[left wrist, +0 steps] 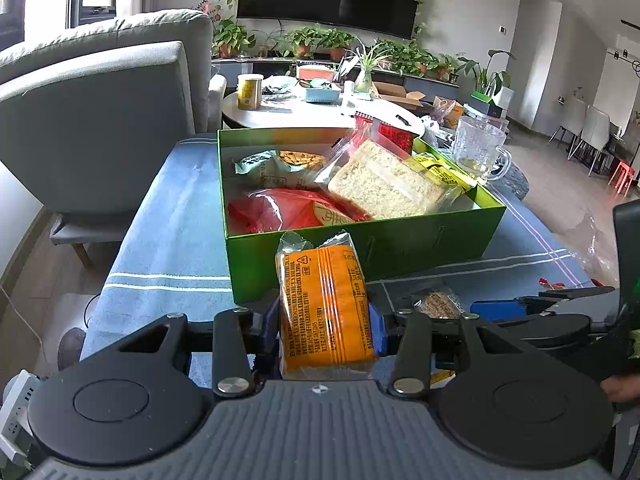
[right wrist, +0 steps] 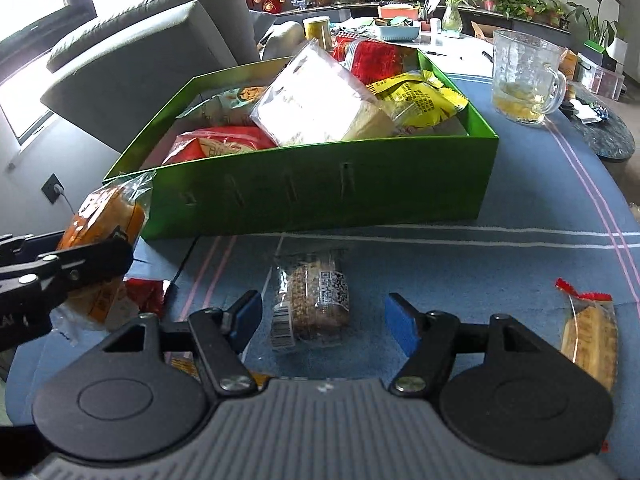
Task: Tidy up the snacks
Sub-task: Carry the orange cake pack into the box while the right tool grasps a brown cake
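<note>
A green box point(left wrist: 400, 240) point(right wrist: 320, 188) stands on the blue cloth, filled with several wrapped snacks. My left gripper point(left wrist: 324, 320) is shut on an orange snack packet point(left wrist: 326, 308), held upright just in front of the box's near wall; it shows in the right wrist view point(right wrist: 102, 216) too. My right gripper point(right wrist: 320, 320) is open, its blue pads either side of a clear-wrapped brown grain bar point(right wrist: 316, 300) lying on the cloth; the bar also shows in the left wrist view point(left wrist: 436, 304).
A glass mug point(right wrist: 524, 76) stands right of the box. A red-topped wrapped biscuit point(right wrist: 588, 332) lies on the cloth at right. A grey armchair point(left wrist: 100, 120) is at left and a cluttered round table point(left wrist: 304, 110) behind the box.
</note>
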The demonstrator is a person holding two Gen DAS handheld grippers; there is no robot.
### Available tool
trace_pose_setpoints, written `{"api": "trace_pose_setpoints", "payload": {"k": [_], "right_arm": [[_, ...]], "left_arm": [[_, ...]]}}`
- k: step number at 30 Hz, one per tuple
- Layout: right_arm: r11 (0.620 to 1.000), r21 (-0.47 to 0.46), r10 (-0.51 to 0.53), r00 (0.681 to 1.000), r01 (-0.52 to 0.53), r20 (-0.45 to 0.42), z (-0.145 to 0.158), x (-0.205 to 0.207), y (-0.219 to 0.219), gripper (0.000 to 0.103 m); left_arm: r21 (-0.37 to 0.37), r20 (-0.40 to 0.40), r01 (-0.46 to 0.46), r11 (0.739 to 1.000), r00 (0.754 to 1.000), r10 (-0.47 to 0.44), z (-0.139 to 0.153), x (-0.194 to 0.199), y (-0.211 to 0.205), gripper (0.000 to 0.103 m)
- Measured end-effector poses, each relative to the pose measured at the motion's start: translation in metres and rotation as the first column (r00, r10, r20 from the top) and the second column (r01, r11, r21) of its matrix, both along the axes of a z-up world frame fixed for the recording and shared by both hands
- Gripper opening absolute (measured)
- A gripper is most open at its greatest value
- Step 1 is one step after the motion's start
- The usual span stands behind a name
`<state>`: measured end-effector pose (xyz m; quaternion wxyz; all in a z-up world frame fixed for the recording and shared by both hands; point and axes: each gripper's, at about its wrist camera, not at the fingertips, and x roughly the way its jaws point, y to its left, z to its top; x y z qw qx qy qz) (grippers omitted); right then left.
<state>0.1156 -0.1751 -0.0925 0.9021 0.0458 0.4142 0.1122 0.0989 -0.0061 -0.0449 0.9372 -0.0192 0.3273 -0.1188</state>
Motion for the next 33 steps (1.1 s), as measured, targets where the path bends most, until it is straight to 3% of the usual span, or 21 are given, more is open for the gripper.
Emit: {"api": "trace_pose_setpoints", "payload": {"k": [9, 14, 23, 33], "right_arm": [[0.998, -0.067, 0.014, 0.999, -0.012, 0.033, -0.004, 0.0, 0.009, 0.078], [1.0, 0.013, 0.005, 1.0, -0.005, 0.012, 0.002, -0.002, -0.002, 0.078], [0.994, 0.096, 0.037, 0.985, -0.054, 0.168, 0.057, -0.017, -0.011, 0.078], [0.988, 0.127, 0.059, 0.97, -0.092, 0.238, 0.087, 0.014, 0.002, 0.078]], "left_arm": [[-0.01, -0.008, -0.001, 1.0, 1.0, 0.001, 0.0, 0.0, 0.0, 0.04], [-0.011, 0.007, -0.005, 1.0, 1.0, 0.005, 0.005, -0.003, 0.001, 0.04], [-0.039, 0.052, 0.008, 0.999, 0.999, -0.006, 0.025, -0.003, 0.003, 0.04], [-0.015, 0.097, -0.009, 1.0, 0.995, 0.011, 0.043, 0.03, 0.002, 0.04]]}}
